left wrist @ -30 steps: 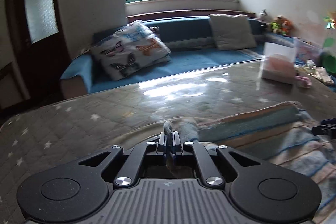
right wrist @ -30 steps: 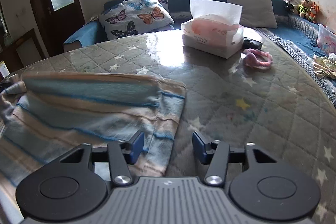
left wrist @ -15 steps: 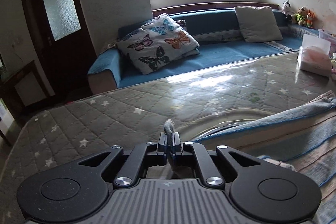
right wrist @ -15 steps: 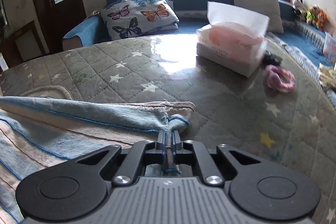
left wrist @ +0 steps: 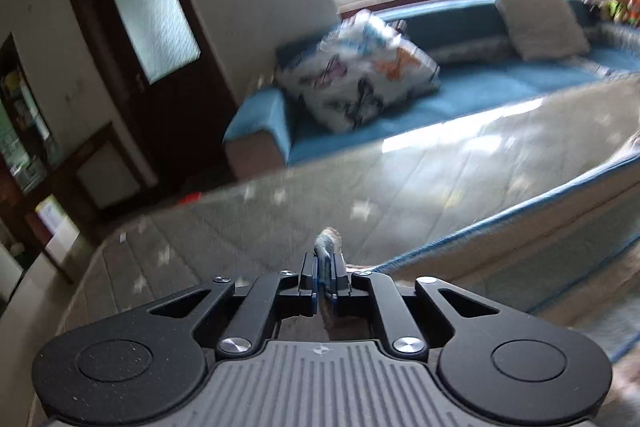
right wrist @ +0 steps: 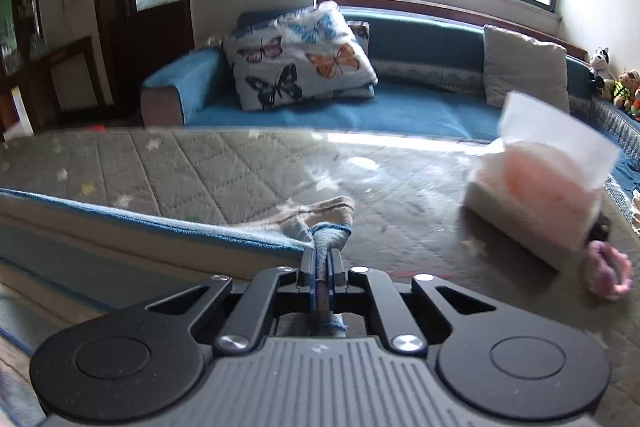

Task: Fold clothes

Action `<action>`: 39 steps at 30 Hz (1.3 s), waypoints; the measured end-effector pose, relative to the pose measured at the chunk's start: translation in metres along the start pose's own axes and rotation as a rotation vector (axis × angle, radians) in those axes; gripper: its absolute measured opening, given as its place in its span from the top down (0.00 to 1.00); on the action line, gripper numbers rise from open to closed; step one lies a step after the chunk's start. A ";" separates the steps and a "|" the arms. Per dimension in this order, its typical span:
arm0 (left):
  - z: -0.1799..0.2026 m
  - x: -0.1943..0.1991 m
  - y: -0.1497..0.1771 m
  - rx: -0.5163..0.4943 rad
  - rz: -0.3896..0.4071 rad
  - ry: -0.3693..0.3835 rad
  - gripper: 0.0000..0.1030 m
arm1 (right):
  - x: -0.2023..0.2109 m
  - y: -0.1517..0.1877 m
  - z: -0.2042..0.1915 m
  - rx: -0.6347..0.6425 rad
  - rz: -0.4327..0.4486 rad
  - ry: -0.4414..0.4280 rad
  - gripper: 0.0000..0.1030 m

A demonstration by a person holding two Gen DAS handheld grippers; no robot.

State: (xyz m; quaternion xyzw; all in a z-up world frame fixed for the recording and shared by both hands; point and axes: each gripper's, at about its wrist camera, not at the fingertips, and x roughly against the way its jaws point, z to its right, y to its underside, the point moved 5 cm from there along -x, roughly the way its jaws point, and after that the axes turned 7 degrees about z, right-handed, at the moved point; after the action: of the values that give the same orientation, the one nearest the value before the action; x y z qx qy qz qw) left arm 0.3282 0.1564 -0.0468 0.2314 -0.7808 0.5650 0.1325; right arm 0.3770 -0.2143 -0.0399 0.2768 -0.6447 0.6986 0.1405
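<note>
A blue-and-beige striped cloth (left wrist: 520, 227) lies on the table and runs off to the right in the left wrist view. My left gripper (left wrist: 325, 261) pinches one corner of it, and a tuft sticks up past the fingertips. In the right wrist view the same cloth (right wrist: 120, 239) stretches away to the left with its blue hem taut. My right gripper (right wrist: 322, 259) pinches the bunched corner there. The jaws of both grippers are just opening a little, with cloth still pressed between the pads.
A grey quilted cover with stars (right wrist: 200, 163) spreads over the table. A tissue box (right wrist: 540, 199) and a pink hair tie (right wrist: 608, 275) sit to the right. Behind stand a blue sofa with a butterfly pillow (right wrist: 296, 55) and a dark door (left wrist: 152, 15).
My right gripper went from open to shut on the cloth's corner and carried it onward. The left gripper kept its corner and swung left; the cloth's edge now stretches between them.
</note>
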 end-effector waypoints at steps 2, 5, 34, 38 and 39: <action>-0.002 -0.010 0.008 0.017 -0.034 0.006 0.90 | -0.009 0.005 -0.004 0.012 -0.024 0.006 0.89; -0.009 -0.013 0.010 0.054 -0.039 0.018 0.86 | -0.010 0.005 -0.005 0.002 -0.032 -0.007 0.73; -0.040 0.009 -0.012 0.240 0.121 0.119 0.90 | -0.003 -0.035 0.030 -0.231 0.147 -0.073 0.93; -0.036 -0.010 0.003 0.209 0.019 0.063 0.59 | -0.019 -0.026 0.022 -0.155 0.049 -0.034 0.88; -0.037 -0.010 0.006 0.205 0.008 0.059 0.47 | -0.018 -0.025 0.019 -0.127 0.042 -0.026 0.86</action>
State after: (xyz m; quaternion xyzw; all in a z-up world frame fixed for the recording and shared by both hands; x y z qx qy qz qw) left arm 0.3313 0.1953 -0.0439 0.2238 -0.7156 0.6490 0.1285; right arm 0.4094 -0.2263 -0.0293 0.2629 -0.6950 0.6556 0.1347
